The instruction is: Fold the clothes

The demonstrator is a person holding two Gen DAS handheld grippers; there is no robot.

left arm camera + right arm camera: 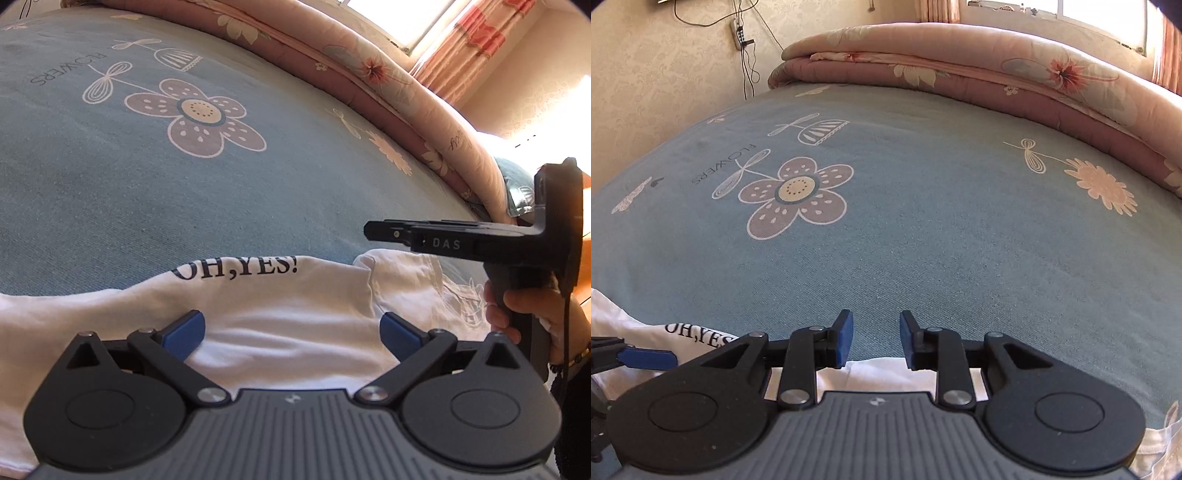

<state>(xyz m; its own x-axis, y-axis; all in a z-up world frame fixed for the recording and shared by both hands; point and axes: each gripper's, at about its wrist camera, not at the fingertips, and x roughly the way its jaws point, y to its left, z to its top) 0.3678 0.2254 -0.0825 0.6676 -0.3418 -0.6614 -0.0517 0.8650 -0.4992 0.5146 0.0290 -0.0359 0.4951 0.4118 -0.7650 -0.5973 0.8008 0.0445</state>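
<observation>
L gripper (291, 334) gaped wide over white T-shirt (280, 314), empty; R gripper (876, 341) part-open, empty, at shirt's far edge; blue bedsheet (923, 229) beyond lay bare up to folded quilt (960, 62).

**A:** What lies ahead of the jaws?

**B:** Past both sets of jaws, a wide stretch of blue flowered bedsheet (923, 240) lies flat and bare, open for passage. Beyond it, a folded pink floral quilt (960, 66) forms a raised ridge along the bed's far edge.

**A:** And closer in?

**B:** A white T-shirt (288, 325) lies under and between the spread jaws of the left gripper (293, 334). To the right of those jaws, the right gripper (373, 230), held in a hand (532, 314), juts sideways above the shirt's edge. The right gripper's jaws are slightly parted with nothing between them.
</observation>
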